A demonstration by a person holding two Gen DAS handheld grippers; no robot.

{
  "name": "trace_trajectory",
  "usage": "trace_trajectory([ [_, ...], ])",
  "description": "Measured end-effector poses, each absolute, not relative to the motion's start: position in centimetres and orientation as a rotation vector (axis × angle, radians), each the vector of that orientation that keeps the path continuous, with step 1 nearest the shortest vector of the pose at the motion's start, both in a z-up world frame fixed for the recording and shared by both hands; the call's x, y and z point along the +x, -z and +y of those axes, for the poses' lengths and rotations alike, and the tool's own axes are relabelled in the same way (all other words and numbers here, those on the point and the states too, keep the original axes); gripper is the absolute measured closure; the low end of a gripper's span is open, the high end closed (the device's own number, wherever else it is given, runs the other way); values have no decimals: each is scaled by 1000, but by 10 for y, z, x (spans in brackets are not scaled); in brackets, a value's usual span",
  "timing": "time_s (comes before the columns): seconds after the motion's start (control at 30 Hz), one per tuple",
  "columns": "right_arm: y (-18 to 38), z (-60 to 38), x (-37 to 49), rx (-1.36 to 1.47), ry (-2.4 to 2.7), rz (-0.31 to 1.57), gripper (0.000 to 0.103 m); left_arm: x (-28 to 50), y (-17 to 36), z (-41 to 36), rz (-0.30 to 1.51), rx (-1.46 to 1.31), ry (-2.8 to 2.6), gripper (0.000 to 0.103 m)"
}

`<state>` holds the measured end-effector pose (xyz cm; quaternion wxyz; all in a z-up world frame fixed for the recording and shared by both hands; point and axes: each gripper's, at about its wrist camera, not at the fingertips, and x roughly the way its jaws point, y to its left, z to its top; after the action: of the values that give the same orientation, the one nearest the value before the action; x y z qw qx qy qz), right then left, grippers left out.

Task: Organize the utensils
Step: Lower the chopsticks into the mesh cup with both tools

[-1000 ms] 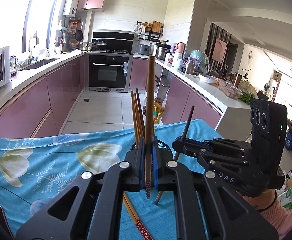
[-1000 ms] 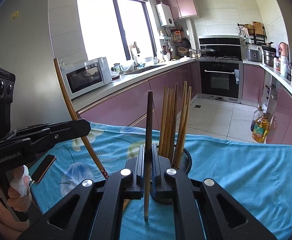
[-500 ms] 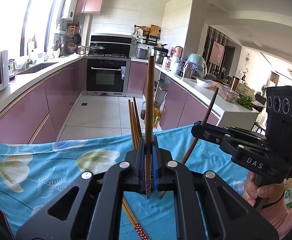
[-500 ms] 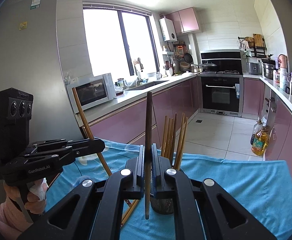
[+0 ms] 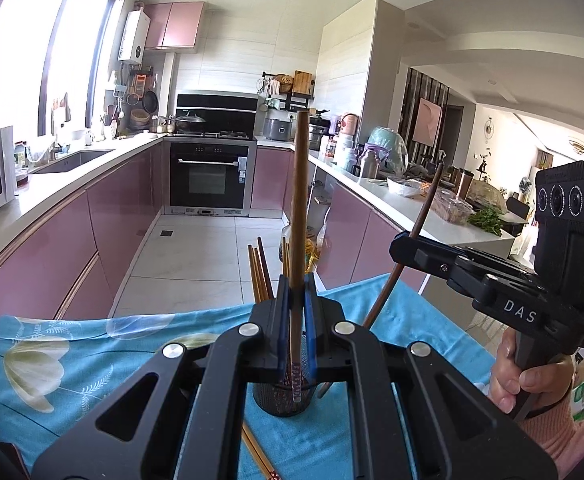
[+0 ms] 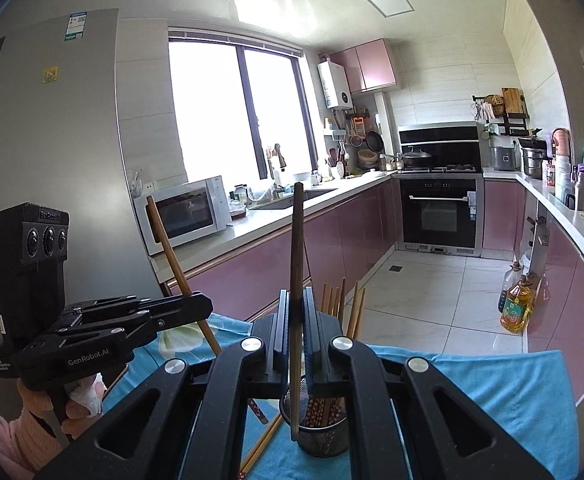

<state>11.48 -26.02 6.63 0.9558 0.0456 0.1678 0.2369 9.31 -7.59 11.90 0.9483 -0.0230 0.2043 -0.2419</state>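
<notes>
Blue-clothed tabletop [image 5: 92,344] carried mesh holder [image 6: 323,436]. Above it, both tongs, left [image 5: 295,336] and right [image 6: 296,340], each clamped one chopstick [image 5: 297,240], probably mid-shaft; light, stiff, slippery.

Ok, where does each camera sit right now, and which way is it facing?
Left wrist: on the left gripper, facing the oven; its fingers clamp a brown wooden chopstick; the right gripper and hand show.
Right wrist: on the right gripper, facing window and microwave, clamping a dark chopstick; left gripper visible.
Shared: black mesh holder, blue floral cloth.
</notes>
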Motion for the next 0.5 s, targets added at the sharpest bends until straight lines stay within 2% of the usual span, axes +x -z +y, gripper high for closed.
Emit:
trace_trajectory([
  [0.5, -64, -255, 138, 93, -446, 340, 98, 109, -119, -86, 404, -51, 481, 95],
])
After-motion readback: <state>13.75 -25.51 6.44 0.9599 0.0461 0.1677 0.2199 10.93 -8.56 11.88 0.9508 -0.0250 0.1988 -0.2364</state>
